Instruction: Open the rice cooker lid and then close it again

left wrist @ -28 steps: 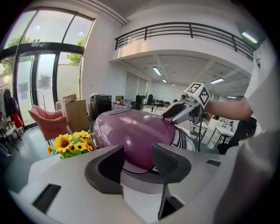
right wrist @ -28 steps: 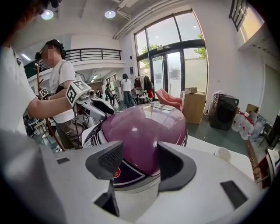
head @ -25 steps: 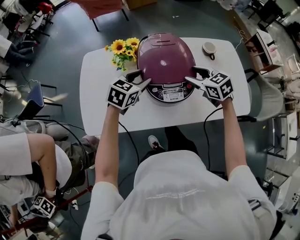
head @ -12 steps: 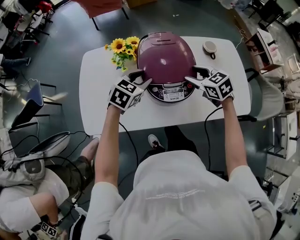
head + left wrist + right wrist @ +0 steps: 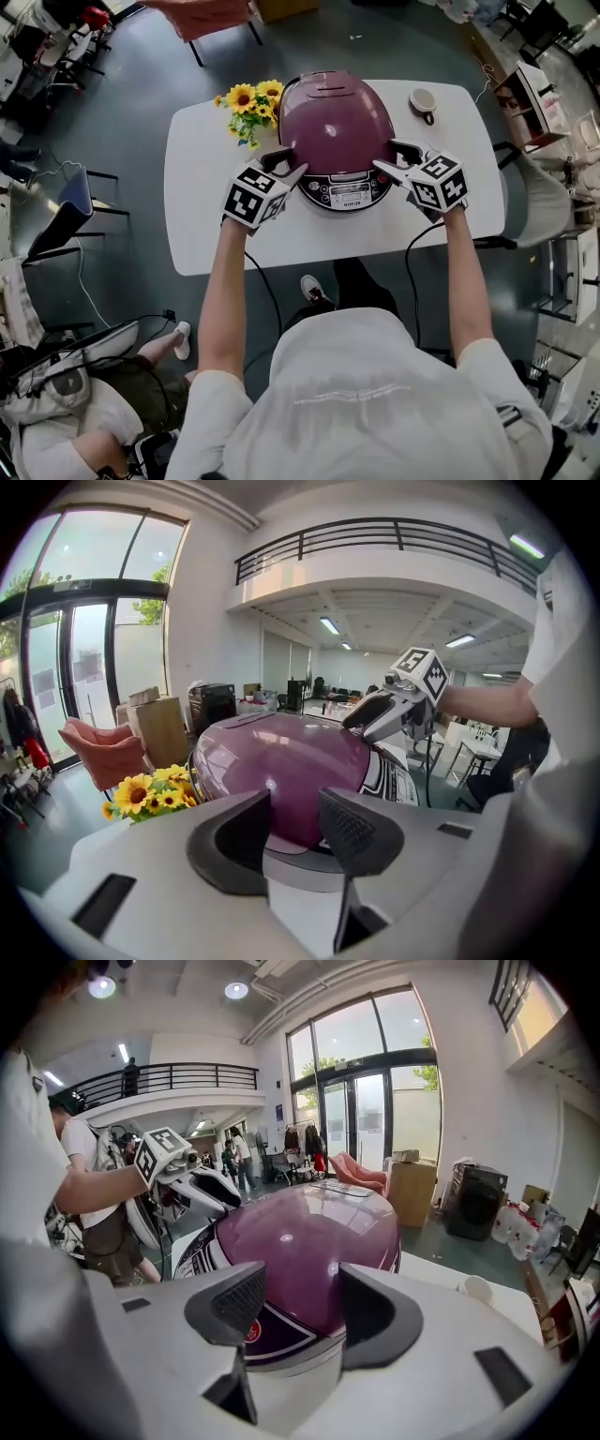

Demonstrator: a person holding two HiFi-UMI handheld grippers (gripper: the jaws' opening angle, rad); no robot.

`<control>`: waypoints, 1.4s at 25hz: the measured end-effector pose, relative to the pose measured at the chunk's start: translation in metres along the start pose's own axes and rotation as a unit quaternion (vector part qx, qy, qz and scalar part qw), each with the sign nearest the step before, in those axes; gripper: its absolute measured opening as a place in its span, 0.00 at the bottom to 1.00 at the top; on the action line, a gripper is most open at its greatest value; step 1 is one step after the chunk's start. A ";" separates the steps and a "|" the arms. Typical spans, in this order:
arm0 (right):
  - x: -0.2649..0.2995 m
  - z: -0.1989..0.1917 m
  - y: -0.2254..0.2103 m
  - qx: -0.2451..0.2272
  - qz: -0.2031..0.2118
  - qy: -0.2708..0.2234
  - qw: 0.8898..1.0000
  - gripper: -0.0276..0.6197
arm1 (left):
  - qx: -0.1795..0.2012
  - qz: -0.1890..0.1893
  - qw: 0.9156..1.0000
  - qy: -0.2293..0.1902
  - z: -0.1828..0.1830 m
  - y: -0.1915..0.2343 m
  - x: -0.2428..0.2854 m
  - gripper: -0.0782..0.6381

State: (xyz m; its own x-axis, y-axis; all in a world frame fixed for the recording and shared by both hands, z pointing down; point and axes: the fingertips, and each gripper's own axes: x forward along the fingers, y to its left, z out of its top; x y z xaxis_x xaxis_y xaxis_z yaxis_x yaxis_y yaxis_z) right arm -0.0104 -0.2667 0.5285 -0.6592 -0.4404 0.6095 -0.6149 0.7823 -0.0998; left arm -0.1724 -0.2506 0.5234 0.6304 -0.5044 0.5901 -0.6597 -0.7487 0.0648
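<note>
The purple rice cooker (image 5: 337, 127) stands mid-table with its lid down and its control panel (image 5: 349, 192) facing me. My left gripper (image 5: 284, 164) sits at the cooker's left front side. Its jaws have just been closing, and a gap remains between them with nothing gripped. In the left gripper view the cooker (image 5: 281, 761) shows just beyond the left gripper (image 5: 295, 822). My right gripper (image 5: 394, 157) is at the cooker's right front side, open. The right gripper (image 5: 302, 1312) frames the cooker's lid edge (image 5: 309, 1227) without pressing it.
The white table (image 5: 206, 216) also carries a bunch of sunflowers (image 5: 248, 103) left of the cooker and a small round cup (image 5: 420, 98) at the back right. Chairs and cables lie on the floor to the left. A seated person is at the lower left.
Both grippers have stayed beside the cooker and the lid remains down. The person at the lower left has moved further down and out of the picture.
</note>
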 end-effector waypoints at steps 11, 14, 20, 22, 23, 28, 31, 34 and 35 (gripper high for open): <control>-0.005 -0.001 -0.002 0.040 -0.060 -0.054 0.996 0.34 | -0.064 0.070 0.993 -0.070 -0.007 0.008 -0.012 0.35; -0.018 0.007 0.009 0.029 -0.082 -0.071 0.994 0.33 | -0.073 0.092 0.988 -0.096 -0.005 0.007 -0.028 0.35; -0.058 0.022 0.031 -0.001 -0.124 -0.102 0.987 0.22 | -0.055 0.123 0.981 -0.139 0.008 -0.007 -0.071 0.33; -0.072 0.025 0.040 -0.007 -0.133 -0.106 0.985 0.18 | -0.049 0.134 0.978 -0.154 0.013 -0.013 -0.087 0.30; -0.079 0.027 0.043 -0.012 -0.139 -0.111 0.984 0.17 | -0.044 0.138 0.976 -0.161 0.016 -0.017 -0.093 0.29; -0.111 0.037 0.058 -0.033 -0.164 -0.143 0.975 0.13 | -0.016 0.156 0.970 -0.188 0.030 -0.033 -0.120 0.20; -0.127 0.046 0.067 -0.043 -0.172 -0.165 0.970 0.12 | -0.005 0.166 0.966 -0.200 0.038 -0.041 -0.135 0.16; -0.140 0.057 0.075 -0.054 -0.178 -0.185 0.965 0.11 | 0.002 0.177 0.962 -0.207 0.044 -0.046 -0.150 0.14; -0.143 0.060 0.078 -0.060 -0.180 -0.190 0.963 0.11 | 0.005 0.180 0.961 -0.209 0.045 -0.048 -0.155 0.13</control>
State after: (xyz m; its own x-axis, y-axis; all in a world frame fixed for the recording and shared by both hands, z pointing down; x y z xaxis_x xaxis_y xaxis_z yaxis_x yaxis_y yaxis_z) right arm 0.0096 -0.1690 0.3864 -0.5373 -0.8044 0.2536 -0.7942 0.5837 0.1689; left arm -0.2200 -0.1562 0.3928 0.4723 -0.8592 0.1969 -0.8637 -0.4957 -0.0915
